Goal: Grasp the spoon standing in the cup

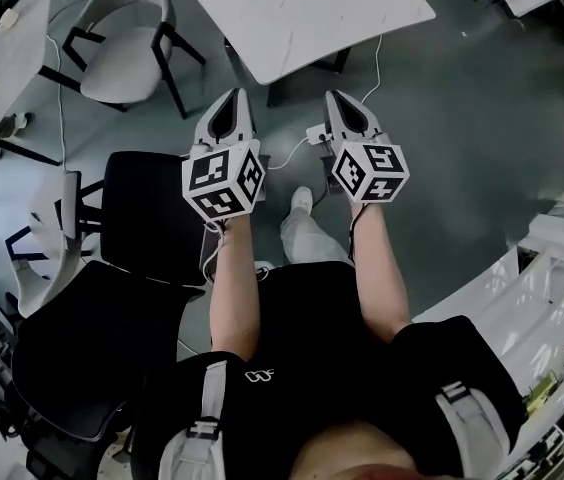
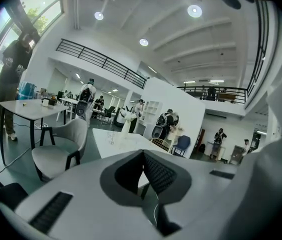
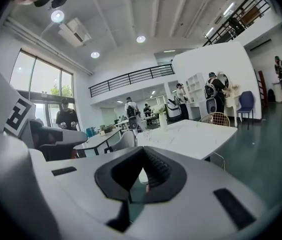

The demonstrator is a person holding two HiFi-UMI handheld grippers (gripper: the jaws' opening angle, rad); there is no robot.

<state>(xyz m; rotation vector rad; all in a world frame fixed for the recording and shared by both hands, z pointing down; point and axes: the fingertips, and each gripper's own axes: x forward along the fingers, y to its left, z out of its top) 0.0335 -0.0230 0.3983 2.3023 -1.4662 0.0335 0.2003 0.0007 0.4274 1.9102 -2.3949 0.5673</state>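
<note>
I make out no spoon in any view. A small clear glass (image 2: 112,136) stands on the white marble table (image 1: 312,18) ahead of me, too small to tell what is in it. Both grippers hang in the air over the floor, short of the table's near edge and pointing at it. The left gripper (image 1: 230,100) has its jaws closed together with nothing between them, and its tips (image 2: 143,154) meet in its own view. The right gripper (image 1: 348,100) is likewise shut and empty, its tips (image 3: 142,153) touching.
A grey padded chair (image 1: 122,38) stands left of the table. Two black chairs (image 1: 157,218) sit close at my left. A white cable and power strip (image 1: 317,133) lie on the floor under the grippers. White railing (image 1: 552,268) curves along the right. People (image 2: 11,69) stand farther back.
</note>
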